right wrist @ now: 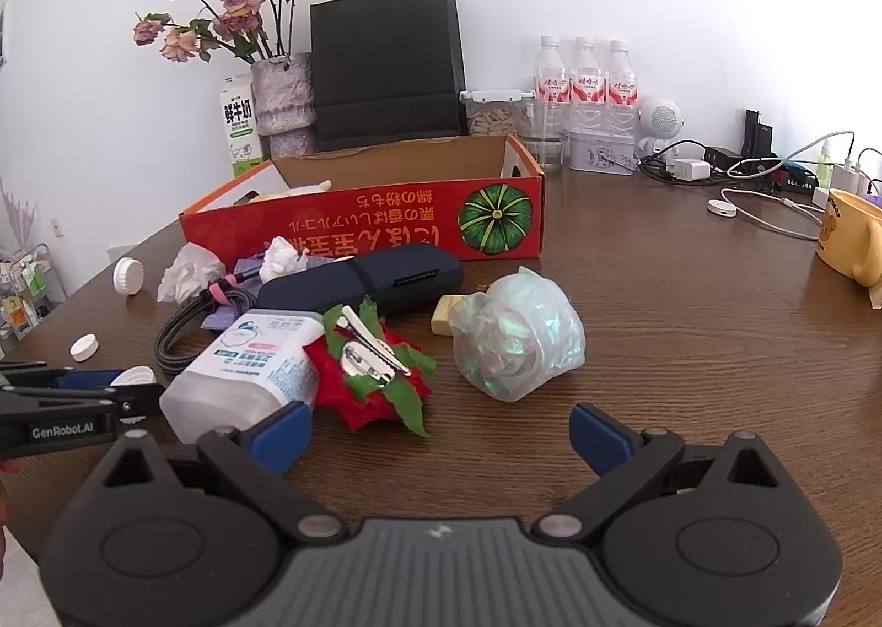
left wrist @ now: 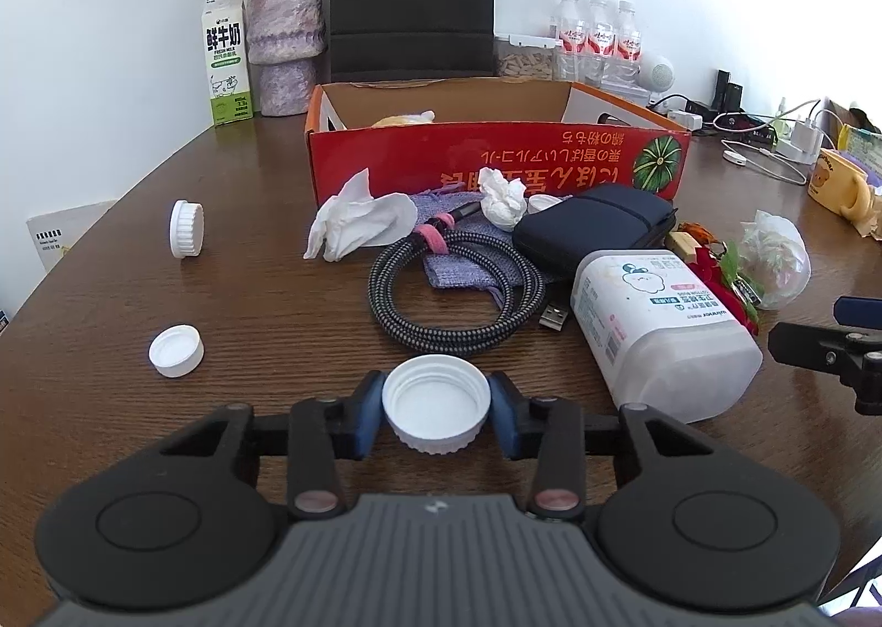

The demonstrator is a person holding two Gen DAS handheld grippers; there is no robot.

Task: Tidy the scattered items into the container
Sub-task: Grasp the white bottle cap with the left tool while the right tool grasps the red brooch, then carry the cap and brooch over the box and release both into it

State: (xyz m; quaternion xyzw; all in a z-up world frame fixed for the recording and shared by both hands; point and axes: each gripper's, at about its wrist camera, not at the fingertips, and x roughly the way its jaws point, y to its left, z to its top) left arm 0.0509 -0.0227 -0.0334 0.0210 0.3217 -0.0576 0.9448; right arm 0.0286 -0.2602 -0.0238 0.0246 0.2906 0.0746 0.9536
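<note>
Between the blue pads of my left gripper [left wrist: 435, 415] sits a large white cap [left wrist: 436, 406], open side up, and both pads press against its ribbed sides; I read that as a grip taken on the cap, which seems not yet lifted off the wooden table [left wrist: 264, 307]. So the step in hand is the pick of this cap. Next I would raise it straight up, carry it forward over the coiled cable [left wrist: 457, 296] and the purple cloth [left wrist: 468, 263], and let go above the red cardboard box [left wrist: 496, 158], which stands well ahead of the gripper with its near wall facing me. The carry must clear that wall, and the cap is shallow and smooth, so it might slip if I tilt.

My right gripper [right wrist: 435, 434] stands with its fingers wide apart and nothing between them. Just ahead of it lie the red felt flower [right wrist: 375, 379] and a crumpled plastic bag [right wrist: 518, 335]; the cotton bud jar [right wrist: 248, 373] lies on its side ahead to its left.

Two smaller caps [left wrist: 176, 350] lie apart to the left of my left gripper.
</note>
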